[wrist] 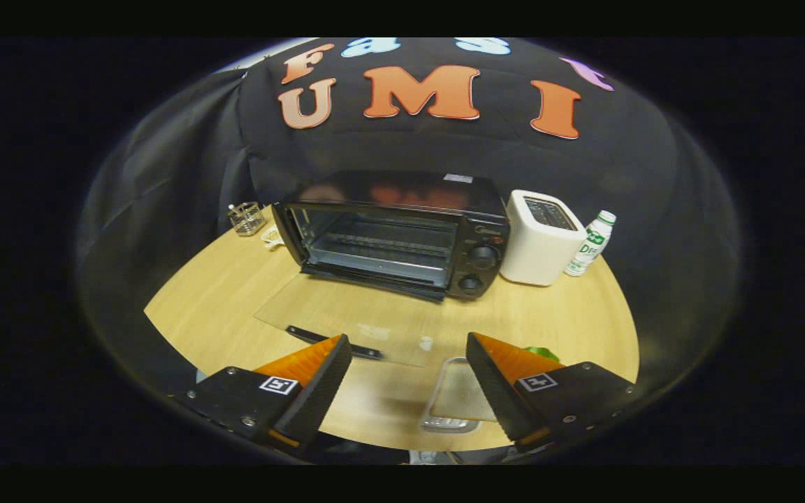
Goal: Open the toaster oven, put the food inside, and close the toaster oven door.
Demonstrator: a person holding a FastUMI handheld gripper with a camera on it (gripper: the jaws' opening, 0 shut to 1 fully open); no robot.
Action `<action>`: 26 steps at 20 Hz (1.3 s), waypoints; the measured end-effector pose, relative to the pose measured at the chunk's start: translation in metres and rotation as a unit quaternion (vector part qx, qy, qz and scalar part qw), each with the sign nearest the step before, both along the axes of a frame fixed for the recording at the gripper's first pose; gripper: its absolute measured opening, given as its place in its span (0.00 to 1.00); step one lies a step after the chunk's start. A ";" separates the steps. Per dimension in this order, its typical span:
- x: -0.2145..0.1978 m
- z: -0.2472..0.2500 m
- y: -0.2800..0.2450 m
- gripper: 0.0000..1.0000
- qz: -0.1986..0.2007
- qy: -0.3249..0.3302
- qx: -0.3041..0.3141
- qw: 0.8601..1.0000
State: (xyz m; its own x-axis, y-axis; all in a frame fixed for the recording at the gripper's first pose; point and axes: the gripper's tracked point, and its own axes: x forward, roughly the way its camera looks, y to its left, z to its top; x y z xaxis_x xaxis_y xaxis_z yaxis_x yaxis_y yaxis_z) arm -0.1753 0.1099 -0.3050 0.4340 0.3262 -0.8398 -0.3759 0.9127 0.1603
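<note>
A pale wood-grain tabletop (235,307) with a rounded near edge stands in the booth. Black cloth (186,168) hangs in folds behind it as the wall, creased at one corner. Soft overhead light reflects off the wood.

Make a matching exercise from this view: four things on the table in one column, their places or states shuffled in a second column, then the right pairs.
Things:
1. toaster oven
2. white toaster
3. bottle
4. small metal tray

Places or states:
A. on the table between the open gripper fingers
B. door folded down flat, inside showing
C. at the far right, beside the white toaster
D. right next to the oven's knobs

Pairs: 1-B, 2-D, 3-C, 4-A
</note>
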 end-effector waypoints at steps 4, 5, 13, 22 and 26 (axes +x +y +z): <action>0.000 -0.007 -0.053 0.96 -0.023 0.016 -0.021 0.999; 0.000 -0.010 -0.067 0.96 -0.033 0.020 -0.027 0.999; -0.012 -0.060 -0.104 0.79 -0.067 0.089 -0.012 0.994; -0.023 -0.100 -0.105 0.70 -0.109 0.171 0.051 0.978; -0.024 -0.097 -0.102 0.56 -0.135 0.201 0.092 0.966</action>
State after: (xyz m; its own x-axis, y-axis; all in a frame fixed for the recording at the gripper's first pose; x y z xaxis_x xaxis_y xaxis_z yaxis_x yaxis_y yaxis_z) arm -0.1988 0.0079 -0.4023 0.1762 0.4067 -0.8964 -0.0011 0.9107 0.4130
